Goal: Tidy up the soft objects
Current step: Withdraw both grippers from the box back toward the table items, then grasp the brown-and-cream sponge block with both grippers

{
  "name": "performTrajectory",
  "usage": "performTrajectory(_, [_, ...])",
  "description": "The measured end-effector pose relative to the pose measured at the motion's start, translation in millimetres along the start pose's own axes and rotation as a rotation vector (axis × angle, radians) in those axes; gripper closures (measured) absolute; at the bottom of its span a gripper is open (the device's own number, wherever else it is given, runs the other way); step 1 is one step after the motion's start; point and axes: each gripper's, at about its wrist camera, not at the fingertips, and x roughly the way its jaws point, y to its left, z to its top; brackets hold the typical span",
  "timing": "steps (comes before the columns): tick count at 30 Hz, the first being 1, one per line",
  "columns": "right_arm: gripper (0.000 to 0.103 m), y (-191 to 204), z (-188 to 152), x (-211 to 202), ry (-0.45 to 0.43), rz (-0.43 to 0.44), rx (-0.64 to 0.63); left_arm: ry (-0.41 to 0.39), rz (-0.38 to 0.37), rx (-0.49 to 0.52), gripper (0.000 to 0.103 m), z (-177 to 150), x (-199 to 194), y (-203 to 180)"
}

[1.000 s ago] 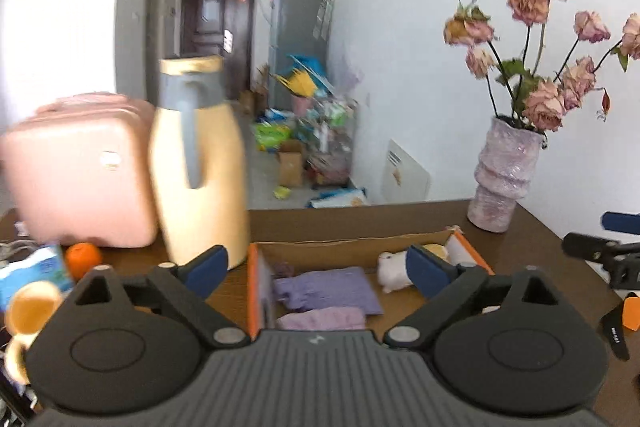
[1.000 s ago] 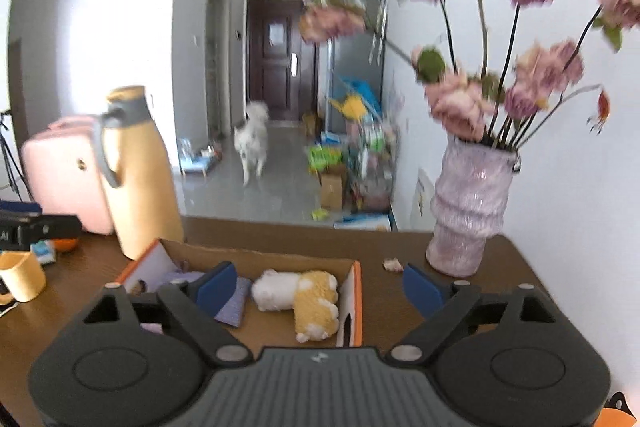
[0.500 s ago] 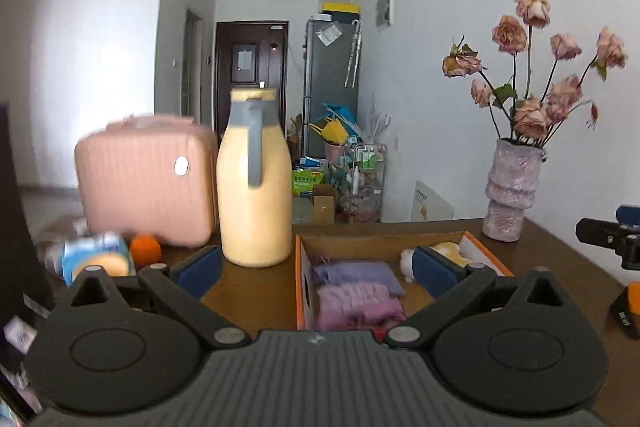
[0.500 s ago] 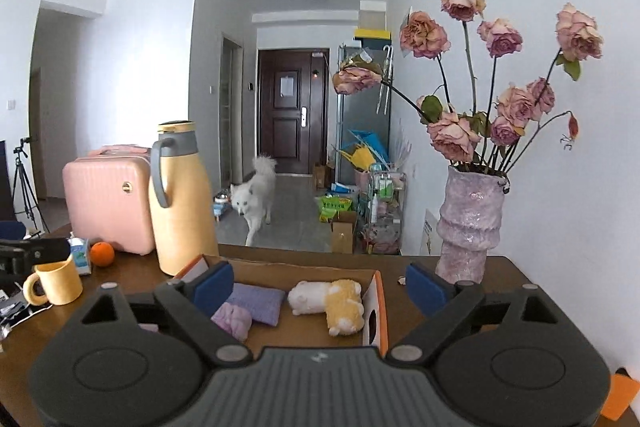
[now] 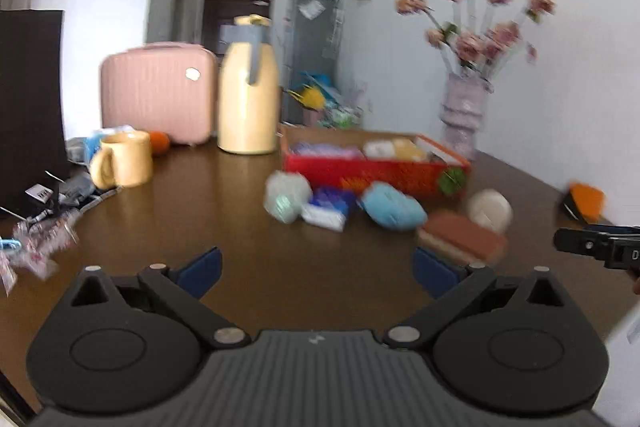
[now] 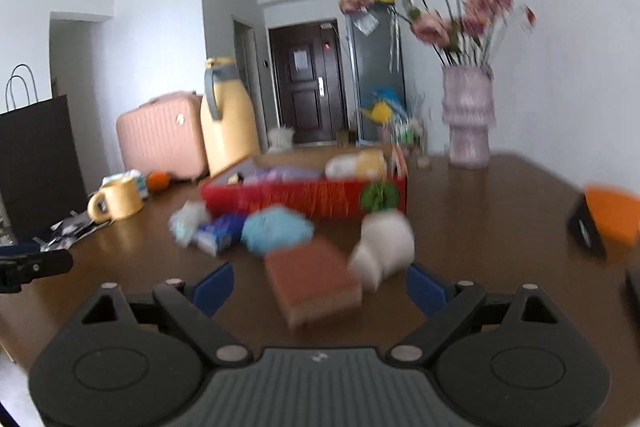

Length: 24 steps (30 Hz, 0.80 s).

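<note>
Sponge [image 6: 316,281] between spread right gripper [image 6: 320,287] fingers

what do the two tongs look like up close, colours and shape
Both look alike. The left tongs and right tongs each have a black ribbed body with a small pale logo, two round black housings with recessed discs, silver pivot bolts, and angled black arms ending in blue pads. No cables or sleeves are clearly visible.

Each tool [image 5: 316,269] [image 6: 320,285] is built in ribbed black plastic, with blue pads [image 5: 200,269] and silver pivot screws.
</note>
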Motion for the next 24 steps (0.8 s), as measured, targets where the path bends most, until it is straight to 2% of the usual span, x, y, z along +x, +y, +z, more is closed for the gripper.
performTrajectory(2, [0.009,5,-22,-16,0.028,0.010,0.020,0.018,-0.015,0.042,0.000,-11,-11,-3])
performTrajectory(4, [0.007,10,-36,-21,0.051,0.013,0.014,0.045,0.004,0.057,0.000,-14,-11,-7])
performTrajectory(7, [0.007,16,-43,-15,0.076,0.010,-0.003,0.049,-0.024,0.061,0.000,-10,0,-13])
performTrajectory(12, [0.008,24,-37,10,0.093,-0.016,-0.036,0.077,-0.051,0.081,0.000,-6,31,-23])
performTrajectory(18, [0.008,25,-9,60,0.112,-0.043,-0.117,0.113,-0.059,0.071,0.000,-1,65,-23])
performTrajectory(22, [0.008,23,6,106,0.181,-0.084,-0.176,0.122,-0.063,0.065,0.000,4,84,-20])
performTrajectory(23, [0.009,21,8,115,0.196,-0.092,-0.176,0.126,-0.062,0.062,0.000,5,89,-18])
performTrajectory(24, [0.016,20,10,125,0.211,-0.102,-0.171,0.131,-0.062,0.058,0.000,6,93,-16])
